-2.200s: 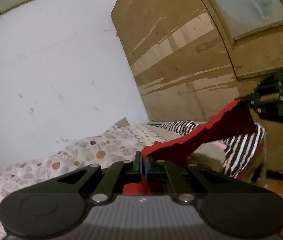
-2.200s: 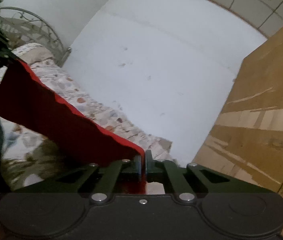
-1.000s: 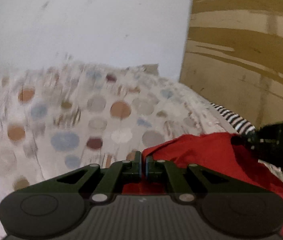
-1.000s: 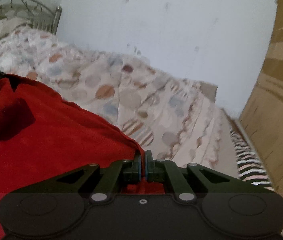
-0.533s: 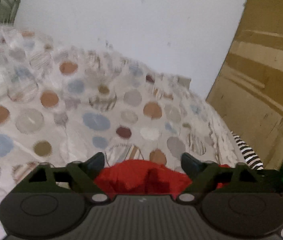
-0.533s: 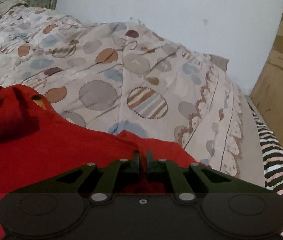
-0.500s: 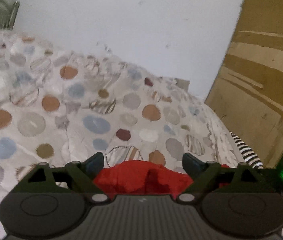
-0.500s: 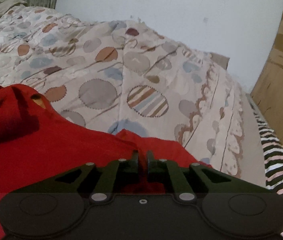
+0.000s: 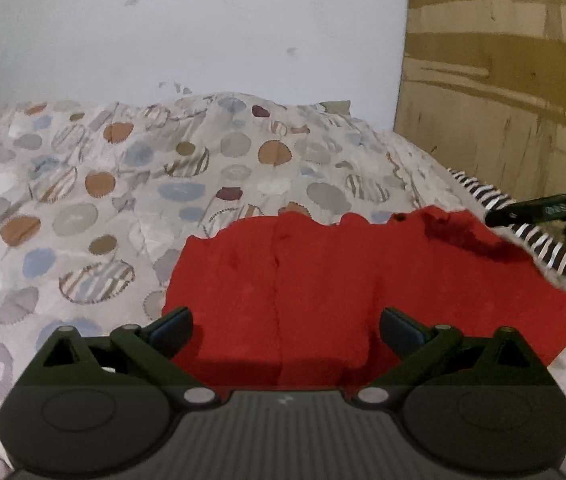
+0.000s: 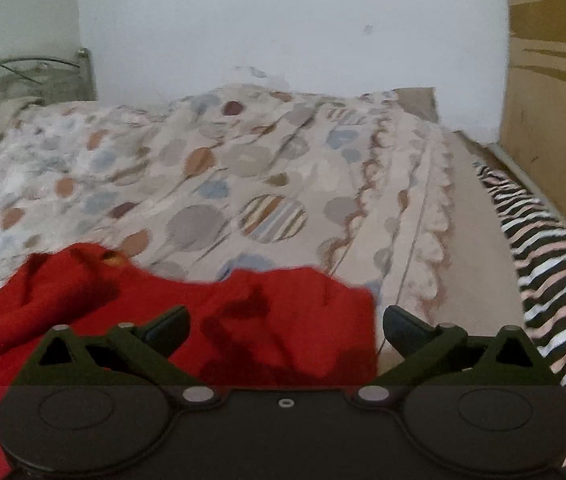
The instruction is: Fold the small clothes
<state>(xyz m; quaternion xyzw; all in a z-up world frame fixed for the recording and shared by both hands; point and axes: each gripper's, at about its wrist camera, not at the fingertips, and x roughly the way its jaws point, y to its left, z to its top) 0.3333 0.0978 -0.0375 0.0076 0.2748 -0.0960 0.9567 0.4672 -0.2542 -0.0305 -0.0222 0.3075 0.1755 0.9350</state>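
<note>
A small red garment (image 9: 323, 276) lies spread on the spotted bedcover (image 9: 131, 184), with a seam down its middle. My left gripper (image 9: 286, 326) is open and empty, just above the garment's near edge. In the right wrist view the same red garment (image 10: 243, 320) lies rumpled, with a raised fold at its left. My right gripper (image 10: 285, 326) is open and empty over the garment's right part. A dark piece of the right gripper (image 9: 543, 210) shows at the right edge of the left wrist view.
A black and white striped cloth (image 10: 543, 264) lies along the bed's right side. A wooden board (image 9: 503, 80) stands at the right. A white wall (image 9: 203, 40) is behind the bed. A metal bed frame (image 10: 27, 76) is at the far left.
Both grippers held the red garment up, brought it down onto the bed and opened. The left opened first, then the right. The garment now lies free on the bedcover.
</note>
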